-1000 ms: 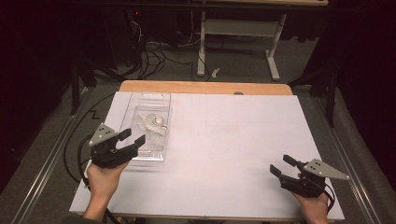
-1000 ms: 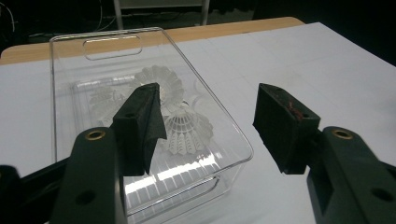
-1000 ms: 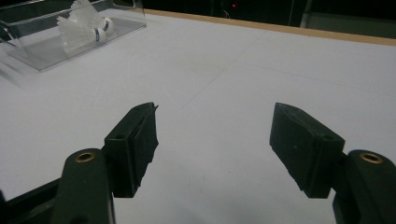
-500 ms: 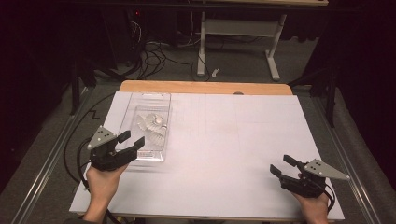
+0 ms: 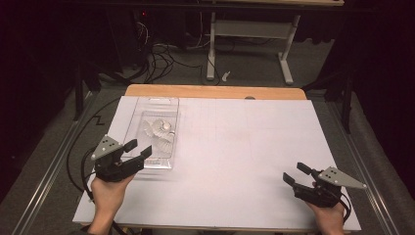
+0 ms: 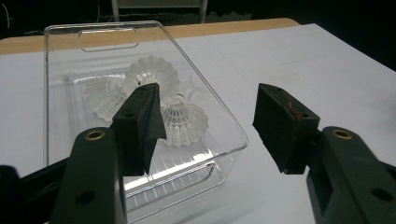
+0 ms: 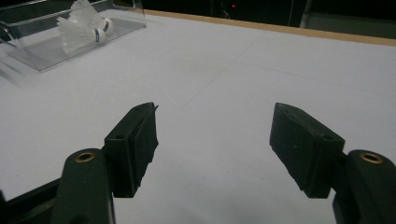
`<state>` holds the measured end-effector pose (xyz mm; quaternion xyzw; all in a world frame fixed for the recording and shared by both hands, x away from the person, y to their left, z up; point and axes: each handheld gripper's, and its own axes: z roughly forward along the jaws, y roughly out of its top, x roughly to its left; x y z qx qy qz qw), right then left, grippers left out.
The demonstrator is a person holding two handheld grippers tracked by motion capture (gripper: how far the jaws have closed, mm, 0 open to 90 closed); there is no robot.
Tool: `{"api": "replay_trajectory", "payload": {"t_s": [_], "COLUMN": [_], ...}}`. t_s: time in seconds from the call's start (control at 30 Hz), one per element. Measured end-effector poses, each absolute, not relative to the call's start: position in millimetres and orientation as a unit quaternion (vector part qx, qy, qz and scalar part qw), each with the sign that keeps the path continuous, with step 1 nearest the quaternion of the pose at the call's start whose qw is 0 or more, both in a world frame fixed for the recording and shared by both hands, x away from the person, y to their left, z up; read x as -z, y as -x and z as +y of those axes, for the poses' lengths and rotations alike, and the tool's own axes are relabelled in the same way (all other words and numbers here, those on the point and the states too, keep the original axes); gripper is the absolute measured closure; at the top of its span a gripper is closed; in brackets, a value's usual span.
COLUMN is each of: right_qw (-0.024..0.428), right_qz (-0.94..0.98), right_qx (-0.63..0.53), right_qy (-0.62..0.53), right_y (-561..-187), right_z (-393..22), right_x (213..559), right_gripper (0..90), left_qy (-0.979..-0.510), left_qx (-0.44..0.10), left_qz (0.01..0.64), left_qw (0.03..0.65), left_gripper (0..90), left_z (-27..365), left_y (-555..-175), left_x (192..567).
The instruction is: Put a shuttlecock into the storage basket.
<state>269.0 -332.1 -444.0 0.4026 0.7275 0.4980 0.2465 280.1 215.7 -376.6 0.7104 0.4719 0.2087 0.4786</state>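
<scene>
Clear plastic tray (image 5: 147,105) of shuttlecocks (image 5: 161,131) sits just beyond the left gripper (image 5: 138,151), both grippers' fingers wide, empty.

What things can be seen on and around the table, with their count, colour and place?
box: one, clear plastic, far left part of the table
shuttlecocks: about three, white, inside the box
table: one, white top with a wooden far edge
desk frame: one, pale, on the floor behind the table
cables: several, black, on the floor behind the table
left gripper: one, black, open, beside the near end of the box
right gripper: one, black, open, near right corner
</scene>
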Motion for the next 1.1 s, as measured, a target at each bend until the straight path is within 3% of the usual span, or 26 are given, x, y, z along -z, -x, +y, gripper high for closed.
{"api": "replay_trajectory", "payload": {"t_s": [1.1], "right_qw": [0.246], "right_qz": [0.728], "right_qx": [-0.498], "right_qy": [-0.403], "right_y": [-269.1], "right_z": [-332.0], "right_x": [444.1], "right_gripper": [32.7], "left_qy": [-0.708], "left_qx": [-0.212], "left_qz": [0.468], "left_qw": [0.484], "left_gripper": [42.2], "left_z": [214.6], "left_y": [-273.1], "left_x": [390.4]}}
